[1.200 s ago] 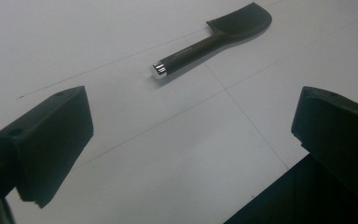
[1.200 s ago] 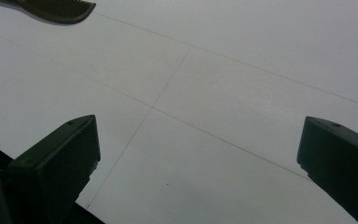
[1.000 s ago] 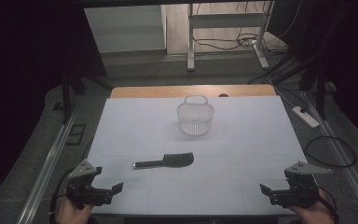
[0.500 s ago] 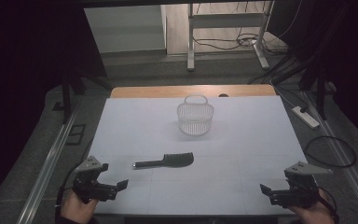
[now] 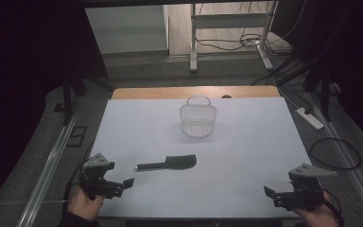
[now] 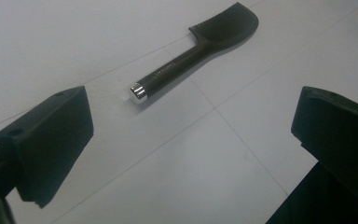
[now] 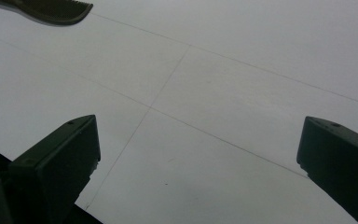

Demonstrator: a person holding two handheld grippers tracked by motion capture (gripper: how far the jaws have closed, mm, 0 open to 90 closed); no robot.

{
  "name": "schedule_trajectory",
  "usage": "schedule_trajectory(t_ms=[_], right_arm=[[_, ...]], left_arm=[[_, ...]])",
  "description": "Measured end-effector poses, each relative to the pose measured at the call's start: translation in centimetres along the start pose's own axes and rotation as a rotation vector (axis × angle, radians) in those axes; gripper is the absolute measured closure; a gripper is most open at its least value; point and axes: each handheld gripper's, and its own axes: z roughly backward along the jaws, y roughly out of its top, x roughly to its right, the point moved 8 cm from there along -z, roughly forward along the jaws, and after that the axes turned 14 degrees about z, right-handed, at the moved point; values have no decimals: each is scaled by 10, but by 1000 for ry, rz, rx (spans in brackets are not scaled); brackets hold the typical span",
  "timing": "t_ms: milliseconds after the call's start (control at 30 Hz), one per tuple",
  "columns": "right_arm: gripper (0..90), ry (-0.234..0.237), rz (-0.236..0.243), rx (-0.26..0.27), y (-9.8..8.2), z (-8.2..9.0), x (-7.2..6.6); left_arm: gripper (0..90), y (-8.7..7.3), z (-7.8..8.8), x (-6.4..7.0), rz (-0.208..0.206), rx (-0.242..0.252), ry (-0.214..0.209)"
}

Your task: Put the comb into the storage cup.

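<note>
A black hairbrush (image 5: 168,163) lies flat on the white table, handle pointing left. A small white wire basket (image 5: 198,118) stands upright behind it, toward the far side. My left gripper (image 5: 123,184) is held open near the front left corner, a short way left of the brush handle. In the left gripper view the hairbrush (image 6: 200,48) lies ahead between the wide-apart jaws, its silver handle cap nearest. My right gripper (image 5: 272,193) is open near the front right corner, over bare table. The right gripper view catches the brush head (image 7: 51,10) at its top left.
The white table top (image 5: 255,142) has a wooden strip (image 5: 194,92) along its far edge. A power strip (image 5: 310,118) and cables lie on the floor to the right. A metal rail (image 5: 52,161) runs along the left side.
My left gripper has moved forward and a little right, toward the brush handle. The right gripper has stayed put.
</note>
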Motion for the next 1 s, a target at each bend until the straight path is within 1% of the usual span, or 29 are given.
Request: schedule_trajectory(t_ms=[67,233,367,533,633,1000], right_arm=[[0,0,1,1,0,0,0],[0,2,2,2,0,0,0],[0,2,1,1,0,0,0],[0,2,2,-1,0,0,0],[0,1,3,0,0,0,0],[0,4,4,-2,0,0,0]], left_arm=[[0,2,-1,1,5,0,-8],[0,7,-6,3,-2,-9,-9],[0,11,-11,6,-3,-28,-22],[0,17,-17,8,-19,-43,-21],[0,20,-21,8,-32,-53,-9],[0,31,-34,12,-51,-80,-10]])
